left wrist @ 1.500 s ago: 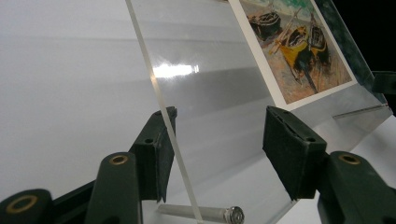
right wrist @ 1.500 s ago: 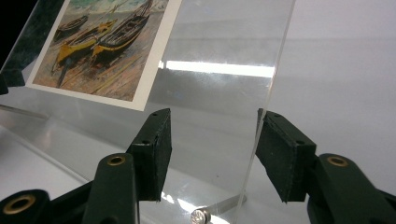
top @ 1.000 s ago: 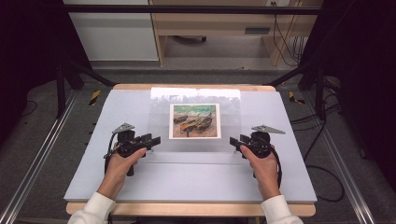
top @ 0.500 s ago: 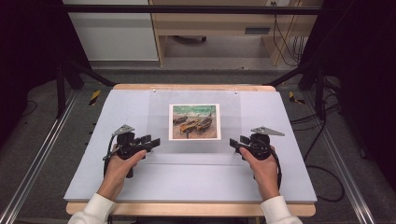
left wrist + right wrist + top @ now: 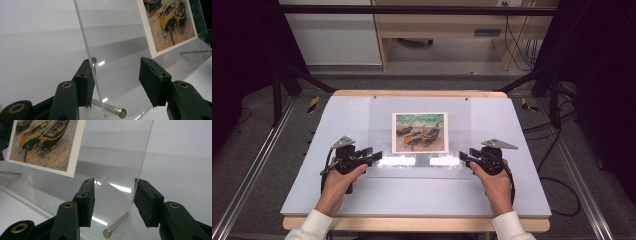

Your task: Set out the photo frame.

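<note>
Both grippers, left (image 5: 373, 157) and right (image 5: 464, 156), gape around the clear acrylic sheet (image 5: 419, 162) (boat print (image 5: 419, 132) beneath); next, clamp its edges evenly.

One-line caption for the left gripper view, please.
Open left gripper straddling the edge of a clear acrylic sheet over a boat picture.

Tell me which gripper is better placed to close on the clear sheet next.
Probably left. The left gripper already has the clear sheet's edge between its open jaws, against one pad. The right gripper's pad only meets the edge; both look close.
</note>
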A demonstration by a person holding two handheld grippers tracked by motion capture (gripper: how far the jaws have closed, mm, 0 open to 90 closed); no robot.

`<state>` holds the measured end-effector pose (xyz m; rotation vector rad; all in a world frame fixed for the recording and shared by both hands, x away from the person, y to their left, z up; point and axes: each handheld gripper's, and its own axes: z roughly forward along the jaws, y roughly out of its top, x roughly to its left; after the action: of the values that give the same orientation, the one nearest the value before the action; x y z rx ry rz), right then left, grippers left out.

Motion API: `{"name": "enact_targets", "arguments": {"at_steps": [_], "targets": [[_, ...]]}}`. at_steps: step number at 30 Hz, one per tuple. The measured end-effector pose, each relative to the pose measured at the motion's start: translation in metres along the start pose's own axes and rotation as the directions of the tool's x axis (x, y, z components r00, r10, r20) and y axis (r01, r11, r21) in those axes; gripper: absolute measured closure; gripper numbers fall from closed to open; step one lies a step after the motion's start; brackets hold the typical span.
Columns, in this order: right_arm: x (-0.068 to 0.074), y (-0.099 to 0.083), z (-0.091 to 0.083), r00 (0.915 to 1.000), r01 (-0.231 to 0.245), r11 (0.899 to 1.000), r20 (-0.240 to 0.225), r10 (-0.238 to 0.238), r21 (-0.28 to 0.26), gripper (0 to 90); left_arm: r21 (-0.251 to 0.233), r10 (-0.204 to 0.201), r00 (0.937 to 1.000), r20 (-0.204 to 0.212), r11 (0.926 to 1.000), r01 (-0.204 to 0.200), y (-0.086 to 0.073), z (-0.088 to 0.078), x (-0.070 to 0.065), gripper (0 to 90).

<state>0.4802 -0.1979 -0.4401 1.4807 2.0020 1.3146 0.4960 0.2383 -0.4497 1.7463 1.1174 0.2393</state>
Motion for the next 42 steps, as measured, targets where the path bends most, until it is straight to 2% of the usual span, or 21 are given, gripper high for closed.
{"name": "enact_targets", "arguments": {"at_steps": [9,22,28,42], "targets": [[0.001,-0.003,-0.005,1.0000,0.006,1.000,-0.003,-0.006,0.000,56.6,0.000,-0.002,1.0000,0.005,1.0000,0.002,-0.004,-0.004,-0.001,50.0],[0.001,-0.006,-0.008,1.0000,0.001,1.000,-0.005,-0.001,0.003,59.0,0.005,0.005,1.0000,0.001,1.0000,-0.005,-0.005,-0.006,-0.002,51.2],[0.002,-0.008,-0.009,0.9999,0.017,1.000,0.001,-0.017,0.002,59.5,0.007,0.009,1.0000,-0.001,0.9999,-0.009,-0.007,-0.008,-0.003,52.1],[0.004,-0.012,-0.013,0.9998,0.021,1.000,0.004,-0.021,0.006,62.6,0.014,0.017,0.9998,-0.007,0.9998,-0.017,-0.010,-0.011,-0.006,54.0]]}}
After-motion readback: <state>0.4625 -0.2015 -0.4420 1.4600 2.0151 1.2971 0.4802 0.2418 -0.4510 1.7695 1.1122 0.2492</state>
